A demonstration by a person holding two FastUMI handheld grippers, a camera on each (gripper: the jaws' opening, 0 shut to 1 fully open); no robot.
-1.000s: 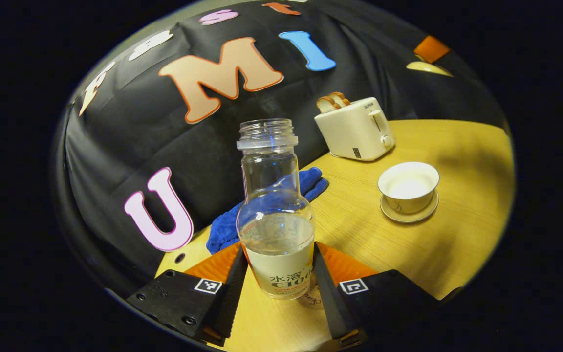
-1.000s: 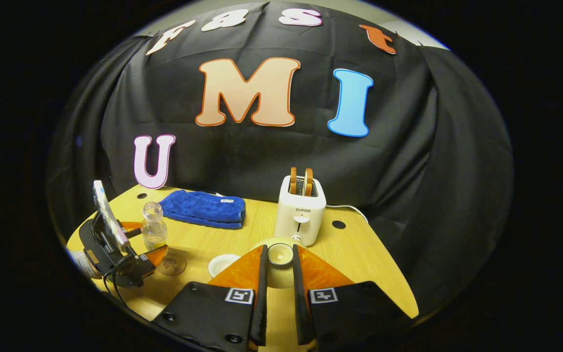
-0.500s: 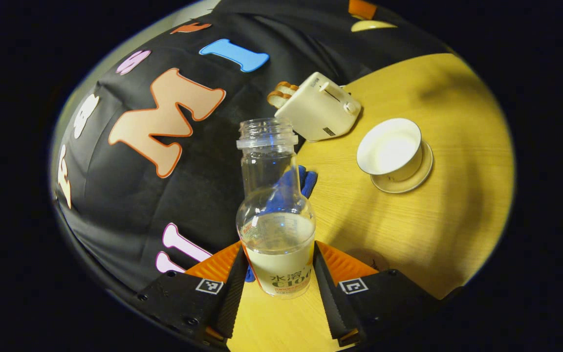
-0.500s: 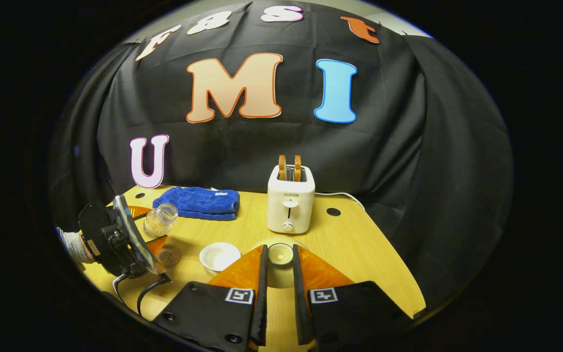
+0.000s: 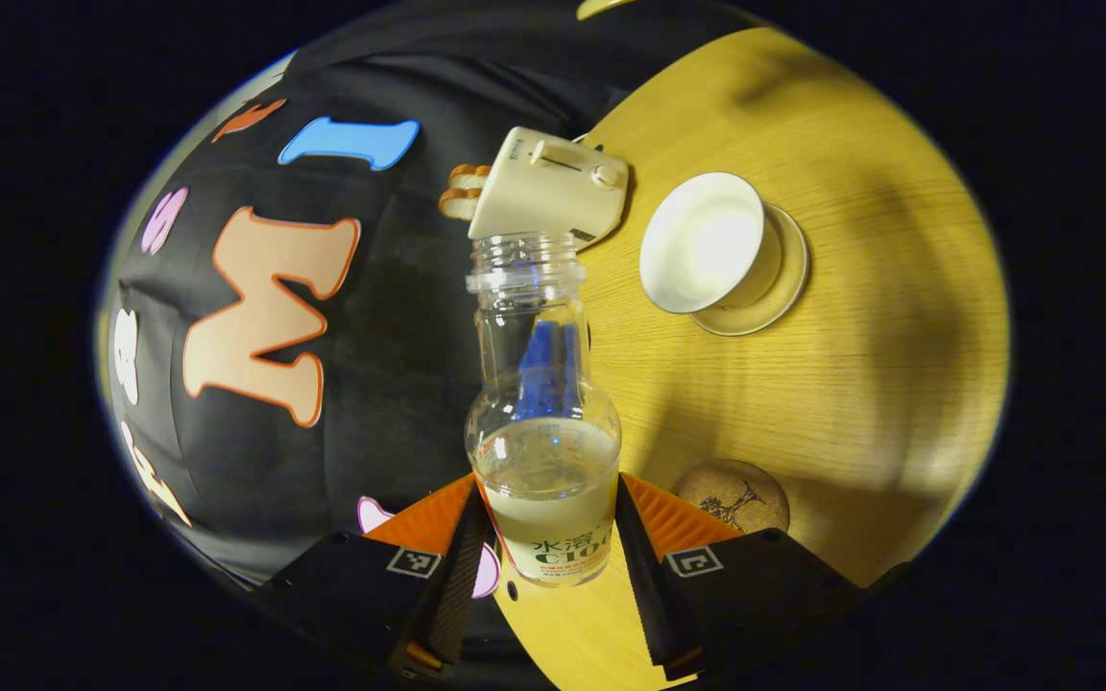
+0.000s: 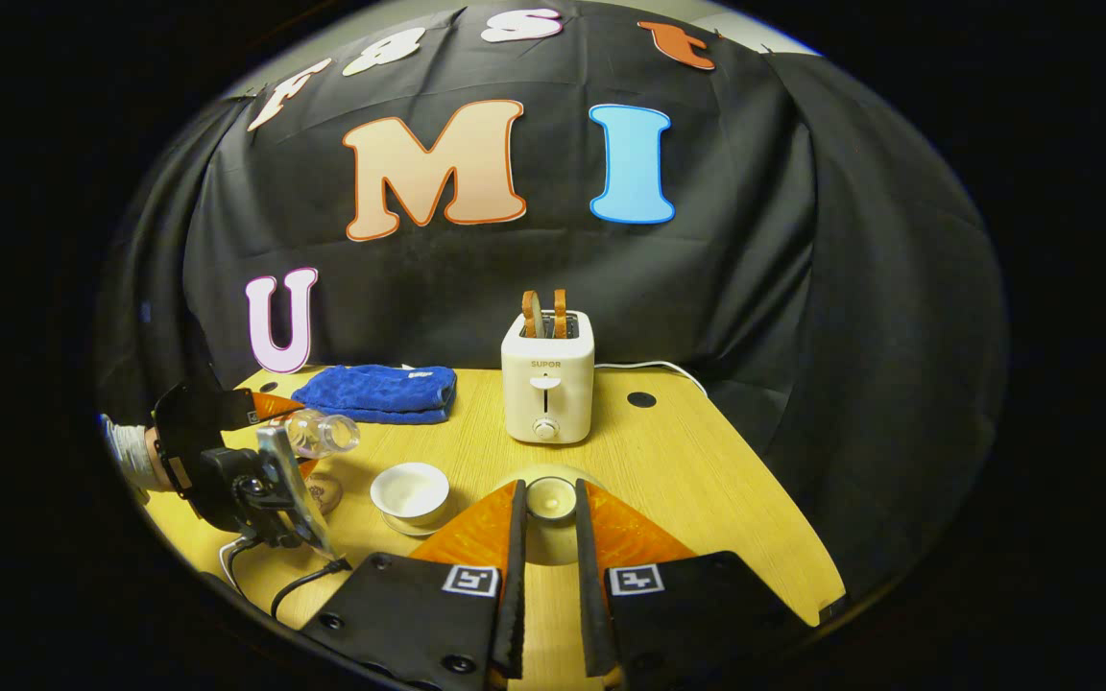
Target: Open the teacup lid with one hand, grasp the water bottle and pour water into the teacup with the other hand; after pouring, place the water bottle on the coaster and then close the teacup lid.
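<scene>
**Left gripper view: bottle tipped toward an uncovered teacup**

Left gripper view: at bottom centre, the left gripper [image 5: 550, 537] has its jaws closed to the width of the water bottle [image 5: 543, 422], both fingers pressing on the labelled lower body. The uncapped bottle, partly filled, runs up the middle of the frame, its mouth just below the toaster [image 5: 553, 187] at upper centre. To the right of the mouth, in the upper right, the open teacup [image 5: 704, 242] sits on its saucer [image 5: 783, 278] on the wooden table [image 5: 879, 365]. The round cork coaster [image 5: 733, 494] lies bare at lower right, just beside the gripper's finger.

Right gripper view: at far left, a sleeved hand holds the left gripper [image 6: 236, 461], the water bottle [image 6: 321, 434] lying nearly level with its mouth pointing right, above and left of the teacup [image 6: 409, 488]. A blue cloth [image 6: 375, 392] rests behind it at the wall. The toaster [image 6: 547, 374], two slices raised, stands at centre. At bottom centre, the right gripper [image 6: 549, 504] is narrowly closed on the knob of the teacup lid [image 6: 550, 499], both fingers touching it.
</scene>
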